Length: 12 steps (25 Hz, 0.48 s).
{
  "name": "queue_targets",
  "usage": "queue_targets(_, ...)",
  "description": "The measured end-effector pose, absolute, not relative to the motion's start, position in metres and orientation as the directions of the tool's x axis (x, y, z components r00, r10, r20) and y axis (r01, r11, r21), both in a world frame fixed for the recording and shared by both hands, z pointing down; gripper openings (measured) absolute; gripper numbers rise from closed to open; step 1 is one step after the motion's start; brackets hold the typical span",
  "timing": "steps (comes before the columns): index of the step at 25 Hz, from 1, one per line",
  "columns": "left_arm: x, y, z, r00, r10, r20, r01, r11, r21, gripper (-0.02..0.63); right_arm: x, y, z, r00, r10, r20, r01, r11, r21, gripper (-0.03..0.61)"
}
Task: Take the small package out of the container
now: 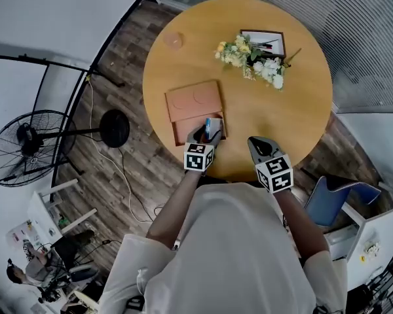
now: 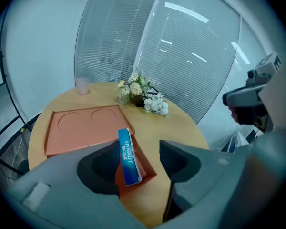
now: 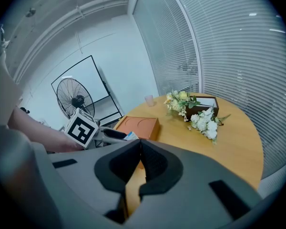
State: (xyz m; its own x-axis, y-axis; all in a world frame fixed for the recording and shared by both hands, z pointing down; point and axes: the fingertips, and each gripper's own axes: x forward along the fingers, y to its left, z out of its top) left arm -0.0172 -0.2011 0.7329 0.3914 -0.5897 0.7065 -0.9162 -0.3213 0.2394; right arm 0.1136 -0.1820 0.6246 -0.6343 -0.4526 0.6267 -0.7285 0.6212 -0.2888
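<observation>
An orange container [image 1: 193, 103] lies on the round wooden table [image 1: 281, 116]; its lid [image 2: 81, 128] has two round recesses and its near compartment is uncovered. The small blue package [image 2: 127, 159] stands on edge in that compartment, tilted against the left-hand jaw. My left gripper [image 2: 139, 147] is open around it, with a wide gap on the package's right side. In the head view the left gripper [image 1: 208, 131] sits over the package [image 1: 207, 126]. My right gripper [image 1: 257, 144] hovers near the table's front edge, shut and empty, its jaws touching [image 3: 139, 144].
A bunch of flowers [image 1: 252, 57] lies beside a dark box [image 1: 265, 41] at the far right of the table. A pink cup [image 1: 173, 40] stands at the far left. A floor fan [image 1: 26, 146] is left of the table and a blue chair [image 1: 334, 198] is on the right.
</observation>
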Motion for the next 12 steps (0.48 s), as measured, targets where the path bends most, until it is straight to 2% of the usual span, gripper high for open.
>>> queue_targets(12, 0.005, -0.188, 0.762, 0.34, -0.567, 0.75, -0.93, -0.324, 0.176, 0.255, 0.136, -0.173, 0.633, -0.631, -0.448, 0.633, -0.733, 0.611, -0.298, 0.003)
